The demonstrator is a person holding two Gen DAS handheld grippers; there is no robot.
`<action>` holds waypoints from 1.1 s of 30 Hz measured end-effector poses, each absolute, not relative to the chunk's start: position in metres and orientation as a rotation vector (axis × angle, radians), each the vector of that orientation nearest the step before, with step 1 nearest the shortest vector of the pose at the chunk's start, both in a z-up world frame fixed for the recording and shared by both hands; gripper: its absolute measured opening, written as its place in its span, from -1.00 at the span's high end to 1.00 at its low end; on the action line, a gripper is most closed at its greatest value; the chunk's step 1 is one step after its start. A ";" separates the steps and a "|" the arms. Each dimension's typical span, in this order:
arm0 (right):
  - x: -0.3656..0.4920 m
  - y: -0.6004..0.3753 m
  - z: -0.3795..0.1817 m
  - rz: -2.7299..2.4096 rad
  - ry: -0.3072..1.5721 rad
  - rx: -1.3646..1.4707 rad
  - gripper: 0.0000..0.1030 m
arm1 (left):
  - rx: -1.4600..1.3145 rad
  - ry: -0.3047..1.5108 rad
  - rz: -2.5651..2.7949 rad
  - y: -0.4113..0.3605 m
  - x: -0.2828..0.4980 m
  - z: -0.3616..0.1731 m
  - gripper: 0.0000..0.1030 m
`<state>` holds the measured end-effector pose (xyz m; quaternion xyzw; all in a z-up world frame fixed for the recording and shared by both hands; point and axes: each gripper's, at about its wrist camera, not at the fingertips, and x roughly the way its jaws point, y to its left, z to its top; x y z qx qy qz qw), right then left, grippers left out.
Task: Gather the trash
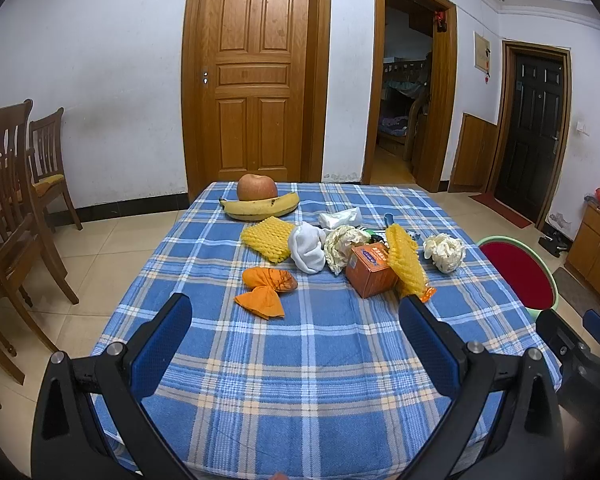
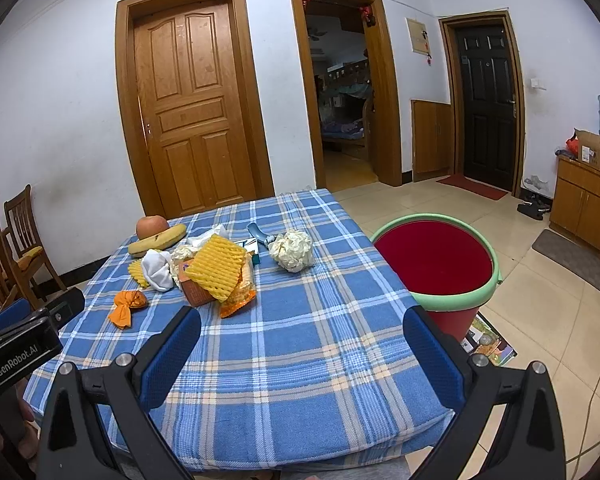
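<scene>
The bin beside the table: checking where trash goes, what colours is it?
Red bin with a light green rim, clearest in the right wrist view.

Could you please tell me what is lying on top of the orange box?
A yellow foam net lies draped over the orange box, hiding most of its top. In the left wrist view it leans against the box's right side. Anything beneath is hidden.

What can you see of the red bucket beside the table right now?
The red bucket stands upright on the tiled floor at the table's right side, its mouth at about tabletop height. It looks like plastic, red inside and out, with a pale green rim all round. What shows of its inside holds no trash. Its near wall sits close to the blue plaid cloth's edge; contact cannot be told. A printed sheet lies at its base.
</scene>
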<state>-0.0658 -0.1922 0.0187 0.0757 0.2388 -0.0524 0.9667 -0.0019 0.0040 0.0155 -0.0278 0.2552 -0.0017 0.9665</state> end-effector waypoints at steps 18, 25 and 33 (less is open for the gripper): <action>-0.066 -0.191 0.018 -0.106 0.484 0.151 -1.00 | -0.057 0.515 -0.003 0.004 -0.003 0.015 -0.97; -0.066 -0.189 0.020 -0.106 0.489 0.153 -1.00 | -0.059 0.524 0.002 0.004 -0.003 0.011 -0.97; -0.060 -0.186 0.015 -0.102 0.510 0.145 -1.00 | -0.062 0.547 0.008 0.007 0.006 0.005 -0.97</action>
